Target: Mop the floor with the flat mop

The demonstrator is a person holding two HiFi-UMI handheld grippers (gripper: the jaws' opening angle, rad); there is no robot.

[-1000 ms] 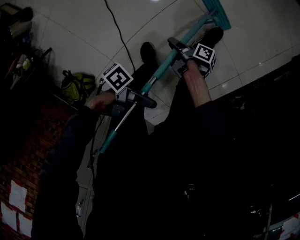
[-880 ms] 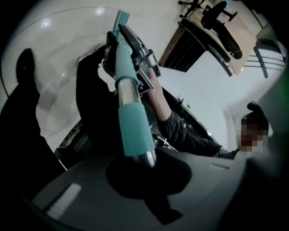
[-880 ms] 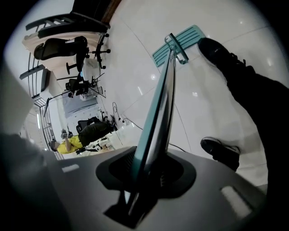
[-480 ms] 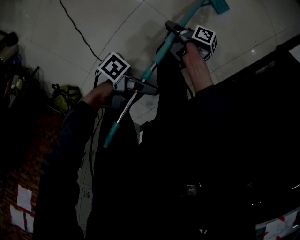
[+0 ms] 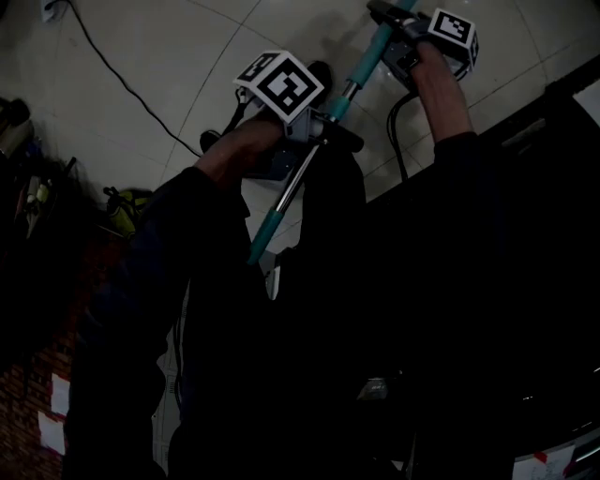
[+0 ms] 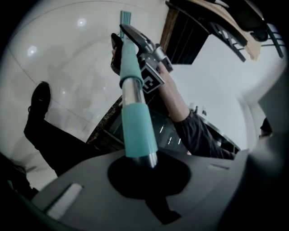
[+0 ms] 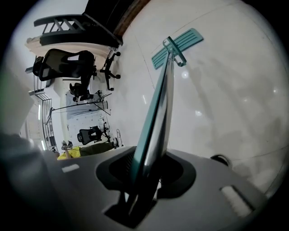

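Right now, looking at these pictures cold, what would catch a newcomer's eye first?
The long teal mop handle stands out, slanting across the dim head view with the left tongs shut on its middle and the right tongs shut on it nearer the mop's working end. In the right gripper view it leads to the teal flat mop head on the pale tiled floor.

No readable text, brand, number or sign in any view.
- Left cube [image 5: 281, 86]: black-and-white square marker pattern only, no letters.
- Right cube [image 5: 455, 28]: same kind of pattern, no letters.
- White sheets [image 5: 54, 396] on brick wall, lower left of head view: too dark and small to read.
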